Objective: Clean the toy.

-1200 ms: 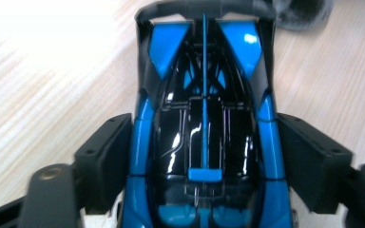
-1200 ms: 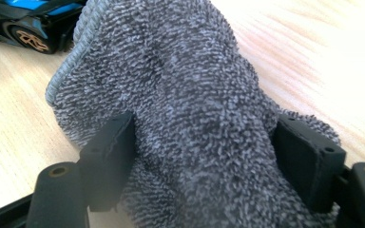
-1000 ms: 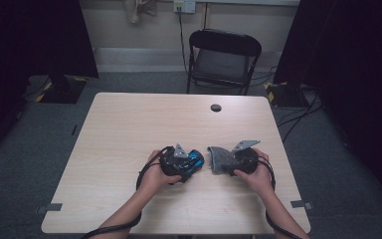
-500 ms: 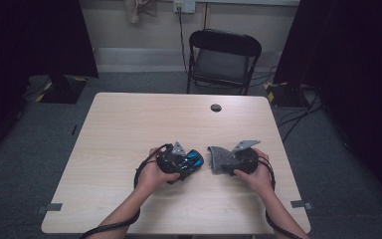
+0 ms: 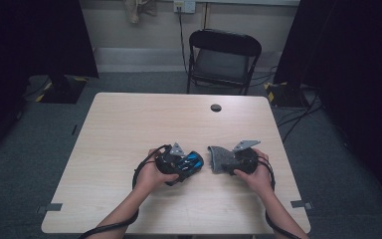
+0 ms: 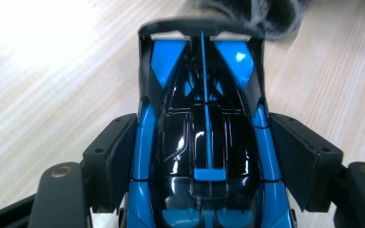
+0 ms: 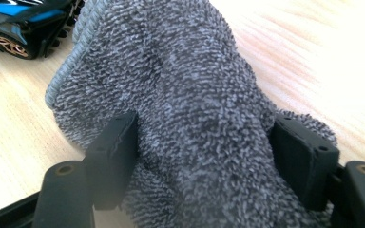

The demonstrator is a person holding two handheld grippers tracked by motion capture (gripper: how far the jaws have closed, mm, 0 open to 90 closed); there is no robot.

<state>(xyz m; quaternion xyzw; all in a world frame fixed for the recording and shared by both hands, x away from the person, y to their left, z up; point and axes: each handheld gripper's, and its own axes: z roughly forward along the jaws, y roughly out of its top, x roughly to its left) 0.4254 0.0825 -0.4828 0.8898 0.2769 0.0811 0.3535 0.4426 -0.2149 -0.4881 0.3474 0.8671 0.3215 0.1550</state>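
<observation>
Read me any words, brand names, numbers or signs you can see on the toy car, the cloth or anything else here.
None can be read: the blue and black toy car bears only stripes, the grey cloth is plain, and the table carries no markings.

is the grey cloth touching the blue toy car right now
Cannot tell. In the high view a thin strip of table seems to separate the cloth from the car; both gripper views leave the nearest edges unclear.

on the table [image 5: 129,129], the toy car [image 5: 188,162] sits between the left gripper [image 5: 191,164] jaws, just left of the towel [image 5: 220,158] bunched in the right gripper [image 5: 219,160]; a chair [image 5: 223,59] stands behind.
</observation>
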